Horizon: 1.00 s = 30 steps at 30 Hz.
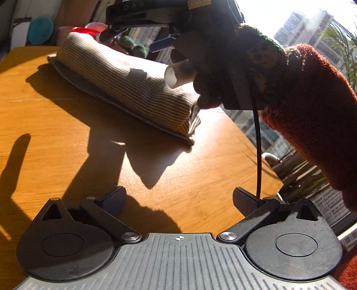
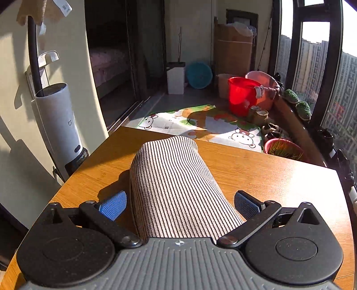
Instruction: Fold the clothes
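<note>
A striped beige garment (image 1: pixel 125 89) lies folded into a thick roll on the wooden table (image 1: pixel 55 125). My left gripper (image 1: pixel 178 200) hovers open over bare wood in front of the roll, nothing between its fingers. In the left wrist view the right gripper's body (image 1: pixel 156 15) hangs above the roll's far side, held by a hand in a rust-red sleeve (image 1: pixel 312 107). In the right wrist view the striped garment (image 2: pixel 174 185) runs lengthwise away from me, and my right gripper (image 2: pixel 180 206) stands open with a finger on each side of the near end, not pinching it.
The table's edge (image 2: pixel 267 156) drops off beyond the roll to a floor with a cartoon mat (image 2: pixel 200 125), a red bucket (image 2: pixel 242 96) and potted plants (image 2: pixel 283 148). A white appliance (image 2: pixel 58 125) stands left of the table. Windows line the right side.
</note>
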Tool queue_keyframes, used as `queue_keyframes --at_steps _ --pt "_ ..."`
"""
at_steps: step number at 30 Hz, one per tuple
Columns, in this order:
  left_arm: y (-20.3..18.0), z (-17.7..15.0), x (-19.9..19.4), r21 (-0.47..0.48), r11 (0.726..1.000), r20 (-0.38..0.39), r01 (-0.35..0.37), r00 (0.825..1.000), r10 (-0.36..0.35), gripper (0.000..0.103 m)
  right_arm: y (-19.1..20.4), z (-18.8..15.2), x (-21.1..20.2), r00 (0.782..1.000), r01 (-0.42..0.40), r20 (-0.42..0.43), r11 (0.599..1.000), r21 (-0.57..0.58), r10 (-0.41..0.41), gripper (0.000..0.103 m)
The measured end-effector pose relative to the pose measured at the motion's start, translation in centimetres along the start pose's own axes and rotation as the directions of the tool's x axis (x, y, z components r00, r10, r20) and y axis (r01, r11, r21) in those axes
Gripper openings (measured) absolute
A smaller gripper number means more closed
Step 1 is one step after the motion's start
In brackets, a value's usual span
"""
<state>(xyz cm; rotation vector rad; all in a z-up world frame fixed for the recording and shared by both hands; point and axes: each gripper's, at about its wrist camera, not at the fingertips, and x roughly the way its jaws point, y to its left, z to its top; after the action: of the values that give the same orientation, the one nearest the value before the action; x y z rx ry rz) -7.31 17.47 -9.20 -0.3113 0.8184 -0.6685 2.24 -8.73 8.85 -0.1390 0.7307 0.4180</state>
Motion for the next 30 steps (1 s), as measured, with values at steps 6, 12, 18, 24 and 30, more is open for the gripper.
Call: queue_keyframes --at_steps 6,12,18,24,30 --pt "5.9 0.9 -4.5 -0.015 1.000 0.023 0.012 1.000 -0.012 0.103 2.0 0.5 5.3 0.996 0.064 -0.065 0.993 0.102 -0.057 0.103" --pt "13.0 1.5 -11.0 0.050 0.998 0.055 -0.038 0.998 0.035 0.103 -1.0 -1.9 7.8 0.982 -0.101 -0.130 0.959 0.264 0.139 0.103" --pt "19.0 2.8 -18.9 0.137 0.990 0.093 -0.019 0.996 0.006 0.103 0.2 -4.8 3.9 0.922 -0.305 -0.215 0.945 0.115 0.323 0.103" --pt "27.4 6.8 -25.3 0.157 0.987 0.083 -0.020 0.997 0.007 0.103 0.4 -8.4 -1.0 0.881 -0.400 -0.258 0.916 0.037 0.395 0.103" --pt "26.3 12.1 -23.9 0.207 0.976 0.071 -0.074 0.996 0.061 0.103 -0.7 -11.7 -5.4 0.847 -0.488 -0.291 0.867 -0.100 0.444 0.103"
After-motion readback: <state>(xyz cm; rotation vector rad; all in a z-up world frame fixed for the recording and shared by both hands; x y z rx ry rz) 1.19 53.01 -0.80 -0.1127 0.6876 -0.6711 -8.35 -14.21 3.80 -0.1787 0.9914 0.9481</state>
